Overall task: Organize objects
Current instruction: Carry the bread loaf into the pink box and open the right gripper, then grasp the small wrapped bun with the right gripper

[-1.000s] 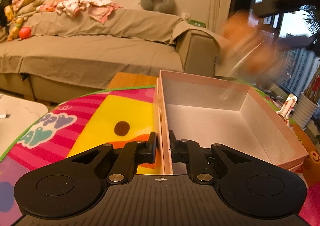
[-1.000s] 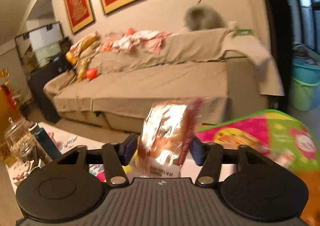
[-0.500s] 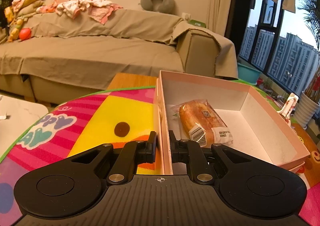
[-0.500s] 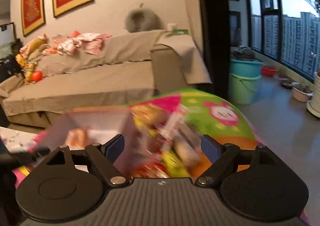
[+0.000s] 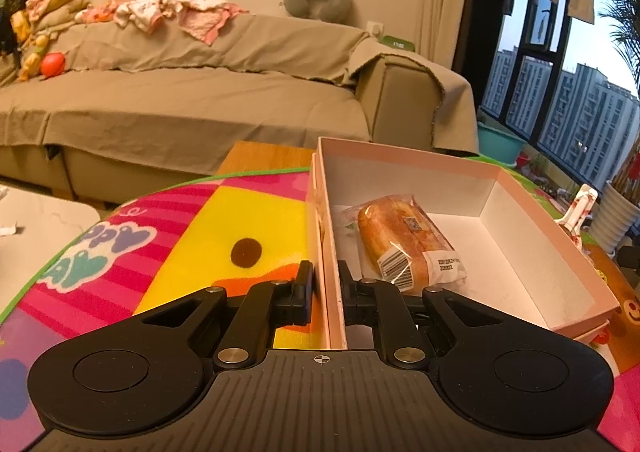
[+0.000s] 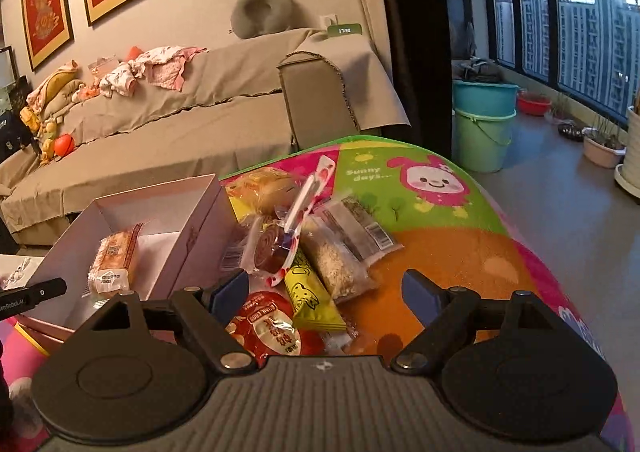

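A pink box [image 5: 552, 248] with a white inside stands on the colourful play mat. My left gripper [image 5: 325, 288] is shut on the box's near left wall. A wrapped bread loaf [image 5: 404, 244] lies inside the box, also seen from the right wrist view as the bread loaf [image 6: 116, 260] in the box [image 6: 200, 228]. My right gripper [image 6: 326, 292] hangs open over a pile of snack packets to the right of the box: a yellow packet [image 6: 310, 292], a red round packet [image 6: 268, 328], a clear grain packet [image 6: 336, 260] and a red-dotted white packet [image 6: 304, 208]. Nothing is between its fingers.
The play mat [image 6: 432, 252] covers a low table whose edge curves off at the right. A beige sofa [image 5: 180, 100] stands behind, with clothes and toys on it. Two plastic buckets [image 6: 482, 120] and plant pots stand on the floor by the window.
The right gripper let the bread loaf go into the box, opened wide and swung right and down over the snack pile. The left gripper kept its hold on the box wall.
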`<act>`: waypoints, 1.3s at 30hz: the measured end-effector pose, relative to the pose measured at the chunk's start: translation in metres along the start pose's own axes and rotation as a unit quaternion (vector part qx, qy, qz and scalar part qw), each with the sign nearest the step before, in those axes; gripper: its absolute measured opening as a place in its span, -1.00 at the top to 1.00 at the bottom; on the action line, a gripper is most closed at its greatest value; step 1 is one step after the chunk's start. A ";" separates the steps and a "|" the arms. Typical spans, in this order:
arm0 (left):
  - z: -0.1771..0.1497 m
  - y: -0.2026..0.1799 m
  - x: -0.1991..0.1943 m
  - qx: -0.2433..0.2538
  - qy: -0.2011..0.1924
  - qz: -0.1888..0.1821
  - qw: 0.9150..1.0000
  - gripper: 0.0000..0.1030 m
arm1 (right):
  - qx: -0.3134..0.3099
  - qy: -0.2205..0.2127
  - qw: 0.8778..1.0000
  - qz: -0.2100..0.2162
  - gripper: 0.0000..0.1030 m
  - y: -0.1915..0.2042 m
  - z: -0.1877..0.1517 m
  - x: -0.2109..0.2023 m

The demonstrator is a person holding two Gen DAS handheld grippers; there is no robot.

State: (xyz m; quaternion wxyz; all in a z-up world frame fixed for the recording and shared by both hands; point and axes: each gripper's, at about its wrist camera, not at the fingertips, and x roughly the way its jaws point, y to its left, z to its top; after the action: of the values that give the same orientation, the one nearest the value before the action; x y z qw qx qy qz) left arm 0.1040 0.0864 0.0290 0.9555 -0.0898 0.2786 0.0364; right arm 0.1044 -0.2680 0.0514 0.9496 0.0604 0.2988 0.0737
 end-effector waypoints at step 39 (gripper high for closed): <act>0.000 0.003 -0.001 -0.007 0.007 -0.009 1.000 0.70 | 0.158 0.161 0.971 0.082 0.64 0.000 0.141 0.148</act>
State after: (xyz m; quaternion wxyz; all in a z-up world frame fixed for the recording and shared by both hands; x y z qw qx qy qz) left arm 0.1030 0.0893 0.0291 0.9533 -0.0990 0.2838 0.0288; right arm 0.3054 -0.2522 0.0839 0.8580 0.2216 0.4495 0.1122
